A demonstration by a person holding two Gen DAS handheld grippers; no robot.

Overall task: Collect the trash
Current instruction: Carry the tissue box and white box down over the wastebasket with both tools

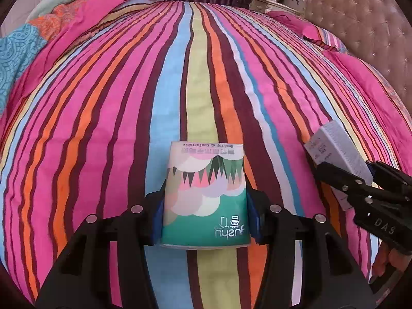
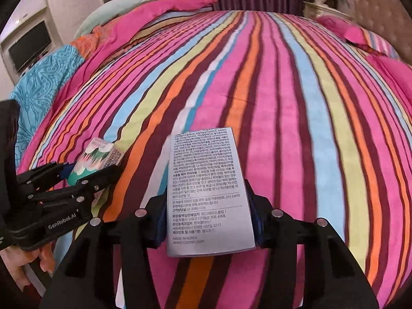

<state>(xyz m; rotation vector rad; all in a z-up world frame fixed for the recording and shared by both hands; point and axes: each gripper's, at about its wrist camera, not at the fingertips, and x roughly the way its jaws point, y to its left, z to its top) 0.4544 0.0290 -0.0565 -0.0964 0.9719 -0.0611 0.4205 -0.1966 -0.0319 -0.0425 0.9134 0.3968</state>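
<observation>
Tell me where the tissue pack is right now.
The tissue pack sits clamped between the left gripper's fingers, bottom centre of the left wrist view, above the striped bedspread. The right wrist view shows it at far left.

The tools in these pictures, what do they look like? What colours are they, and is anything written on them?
Both tools are black plastic with two chunky fingers, blue pads on the inner faces and round silver studs on top. The left tool has white lettering, "GenRobot.AI", on its side. The right tool shows raised letters reading "DAS". No cables or sleeves show; only a bit of bare skin shows behind each tool.
</observation>
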